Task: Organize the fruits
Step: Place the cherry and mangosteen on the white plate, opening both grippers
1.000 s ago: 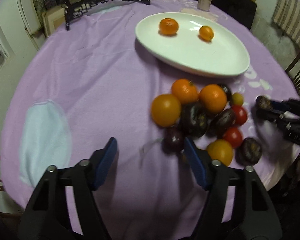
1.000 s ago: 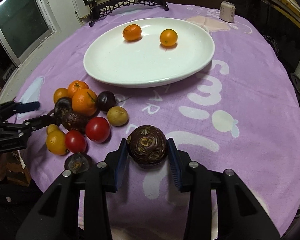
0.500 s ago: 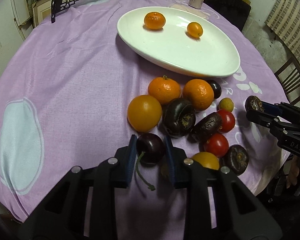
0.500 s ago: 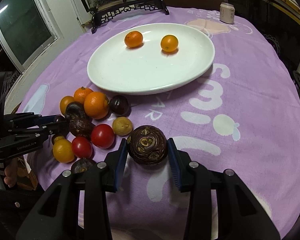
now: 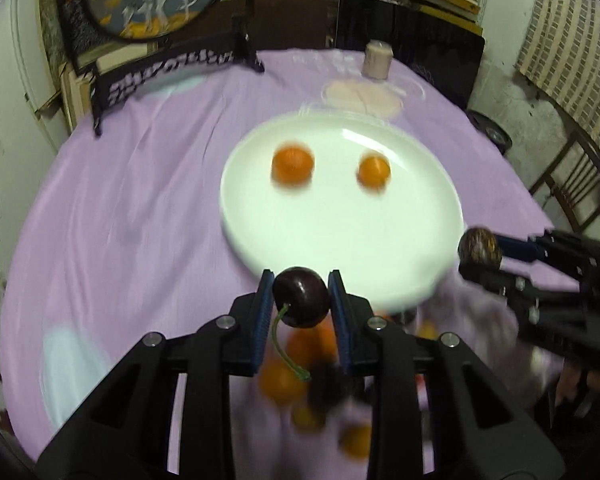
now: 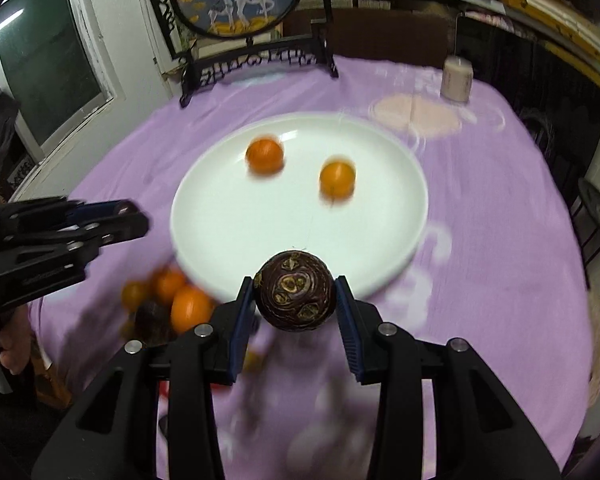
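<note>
Left wrist view: left gripper [image 5: 301,299] pinches a dark red cherry [image 5: 301,297] with green stem, at the white plate's [image 5: 340,248] near rim. Right gripper [image 6: 295,298] clamps a round brown-purple fruit [image 6: 295,291], also at the rim.

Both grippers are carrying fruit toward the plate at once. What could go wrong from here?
The left gripper pinches a round, smooth cherry that could slip out. The right gripper and its brown fruit approach the same near plate rim, so they might collide. Dropped fruit could roll.
</note>
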Action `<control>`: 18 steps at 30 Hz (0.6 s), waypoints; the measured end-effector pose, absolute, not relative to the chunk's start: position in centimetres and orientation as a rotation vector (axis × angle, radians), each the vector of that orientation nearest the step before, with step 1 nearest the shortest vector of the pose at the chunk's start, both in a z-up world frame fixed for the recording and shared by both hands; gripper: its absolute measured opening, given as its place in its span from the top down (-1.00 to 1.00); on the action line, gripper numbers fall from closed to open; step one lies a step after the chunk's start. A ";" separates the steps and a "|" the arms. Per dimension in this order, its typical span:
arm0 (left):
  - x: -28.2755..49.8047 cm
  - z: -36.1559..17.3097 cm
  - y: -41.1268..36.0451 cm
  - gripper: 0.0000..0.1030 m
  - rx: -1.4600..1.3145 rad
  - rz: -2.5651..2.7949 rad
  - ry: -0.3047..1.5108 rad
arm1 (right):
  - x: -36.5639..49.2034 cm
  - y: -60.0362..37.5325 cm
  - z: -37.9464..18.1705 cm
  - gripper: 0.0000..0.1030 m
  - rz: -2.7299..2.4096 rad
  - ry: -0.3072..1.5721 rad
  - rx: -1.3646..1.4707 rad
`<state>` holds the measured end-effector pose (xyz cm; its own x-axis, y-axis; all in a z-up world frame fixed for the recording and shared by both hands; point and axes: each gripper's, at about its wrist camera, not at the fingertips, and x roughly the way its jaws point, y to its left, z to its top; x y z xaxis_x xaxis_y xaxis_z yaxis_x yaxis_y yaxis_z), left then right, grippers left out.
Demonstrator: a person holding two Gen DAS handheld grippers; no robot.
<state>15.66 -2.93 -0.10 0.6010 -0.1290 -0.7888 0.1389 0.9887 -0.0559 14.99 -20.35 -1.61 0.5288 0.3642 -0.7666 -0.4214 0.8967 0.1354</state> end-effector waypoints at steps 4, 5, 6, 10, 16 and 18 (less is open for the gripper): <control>22.6 0.5 -4.4 0.46 0.028 -0.148 0.885 | 20.2 -18.8 -0.8 0.22 0.415 0.886 -0.107; 23.8 0.2 -4.6 0.46 0.021 -0.149 0.893 | 21.4 -18.5 -1.1 0.22 0.391 0.889 -0.115; 24.9 -0.2 -4.8 0.46 0.011 -0.151 0.903 | 22.2 -18.4 -1.6 0.22 0.377 0.898 -0.113; 27.4 -2.3 -4.9 0.46 -0.016 -0.160 0.951 | 24.1 -18.4 -2.9 0.22 0.361 0.931 -0.092; 28.1 -3.2 -4.7 0.46 -0.029 -0.174 0.955 | 25.4 -19.0 -3.5 0.22 0.326 0.945 -0.081; 28.3 -3.3 -4.7 0.46 -0.029 -0.177 0.955 | 25.5 -18.8 -3.6 0.22 0.331 0.948 -0.079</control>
